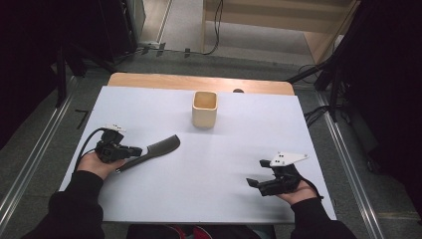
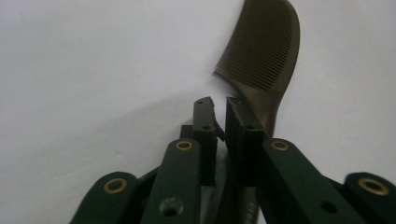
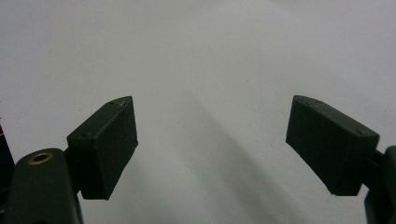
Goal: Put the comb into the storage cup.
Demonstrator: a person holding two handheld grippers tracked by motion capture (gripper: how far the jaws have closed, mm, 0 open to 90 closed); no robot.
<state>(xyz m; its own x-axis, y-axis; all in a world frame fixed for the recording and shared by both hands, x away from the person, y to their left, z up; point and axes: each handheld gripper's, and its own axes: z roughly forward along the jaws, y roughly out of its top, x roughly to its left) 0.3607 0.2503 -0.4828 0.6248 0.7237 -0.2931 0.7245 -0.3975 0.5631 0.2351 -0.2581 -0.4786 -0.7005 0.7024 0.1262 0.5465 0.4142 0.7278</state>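
Comb (image 1: 160, 148): your left gripper (image 2: 220, 122) clamps its handle; keep it level toward the cup (image 1: 204, 108)
Right gripper (image 3: 210, 140): jaws apart, holding nothing

A cup (image 1: 204, 108) stands at twelve o'clock and a comb (image 1: 154, 150) lies at nine o'clock; the white tabletop (image 1: 224, 164) between them lies open.

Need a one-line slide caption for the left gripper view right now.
Left gripper shut on the dark comb by its handle, teeth end lying ahead on the white table.
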